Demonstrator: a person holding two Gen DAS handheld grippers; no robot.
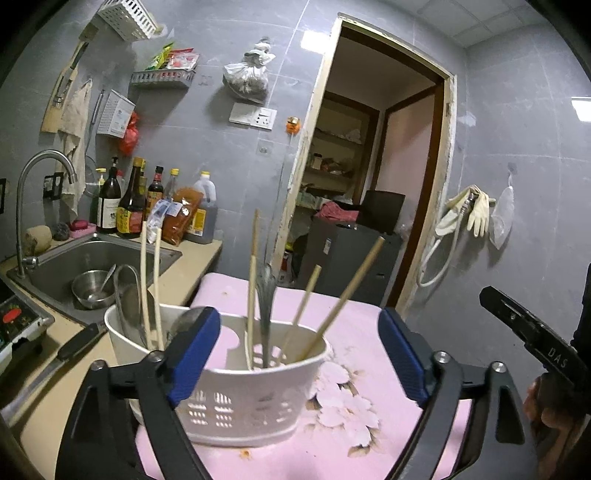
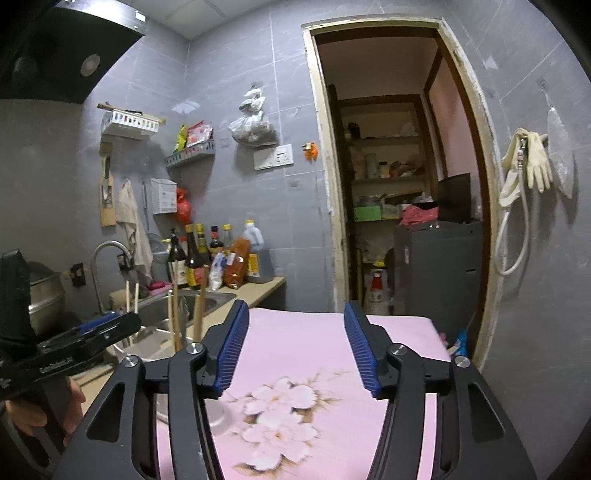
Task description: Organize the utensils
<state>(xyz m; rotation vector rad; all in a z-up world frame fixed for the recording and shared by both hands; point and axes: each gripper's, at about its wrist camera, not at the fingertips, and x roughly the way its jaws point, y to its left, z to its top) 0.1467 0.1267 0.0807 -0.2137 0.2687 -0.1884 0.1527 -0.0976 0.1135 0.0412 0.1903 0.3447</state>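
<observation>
Between left tongs (image 1: pixel 299 354), white utensil holder (image 1: pixel 236 398), untouched

Grey tiled walls (image 2: pixel 236 66) enclose a small kitchen. An open doorway (image 2: pixel 399 166) with a worn pale frame leads to a storeroom with wooden shelves (image 2: pixel 388 140). At the tabletop's (image 2: pixel 317 362) far left corner a beige counter holds a steel sink (image 1: pixel 92 258), a curved faucet (image 1: pixel 40 166) and bottles (image 1: pixel 133 206). White wall racks (image 1: pixel 127 16) hang above.

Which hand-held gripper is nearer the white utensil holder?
Left. The left hand-held gripper is open right in front of the white utensil holder. The right hand-held gripper is open over the pink cloth, holder off to its left.
</observation>
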